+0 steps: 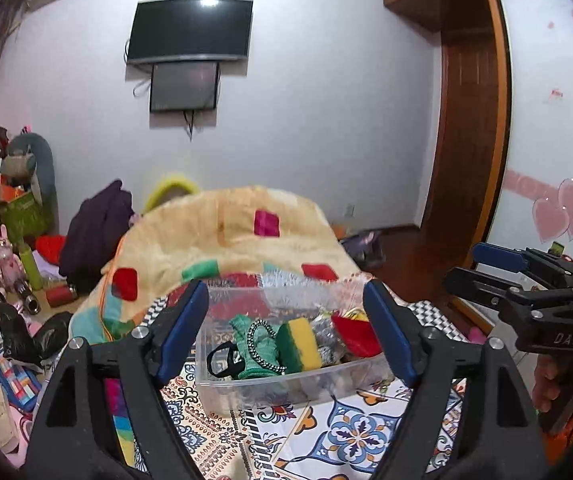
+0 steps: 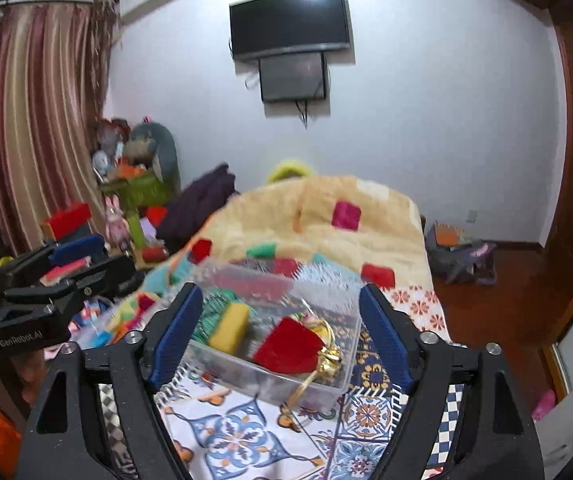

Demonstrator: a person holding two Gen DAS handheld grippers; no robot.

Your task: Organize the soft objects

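Note:
A clear plastic box (image 1: 246, 392) stands on the patterned bed cover, also in the right wrist view (image 2: 340, 344). It holds a yellow-green sponge (image 1: 300, 344) (image 2: 230, 328), a green knit cloth with a black-white band (image 1: 256, 346), a red soft piece (image 1: 356, 334) (image 2: 288, 346) with a gold trim (image 2: 326, 360), and a black strap (image 1: 224, 360). My left gripper (image 1: 286, 334) is open and empty, just in front of the box. My right gripper (image 2: 276, 334) is open and empty, also in front of it. Each gripper shows at the edge of the other's view (image 1: 498, 272) (image 2: 62, 268).
A folded beige blanket (image 1: 222, 236) with coloured squares lies behind the box. Clutter, plush toys (image 2: 154, 148) and a dark garment (image 1: 98, 232) stand at the left. A TV (image 1: 190, 30) hangs on the far wall. A wooden door (image 1: 466, 120) and floor are at right.

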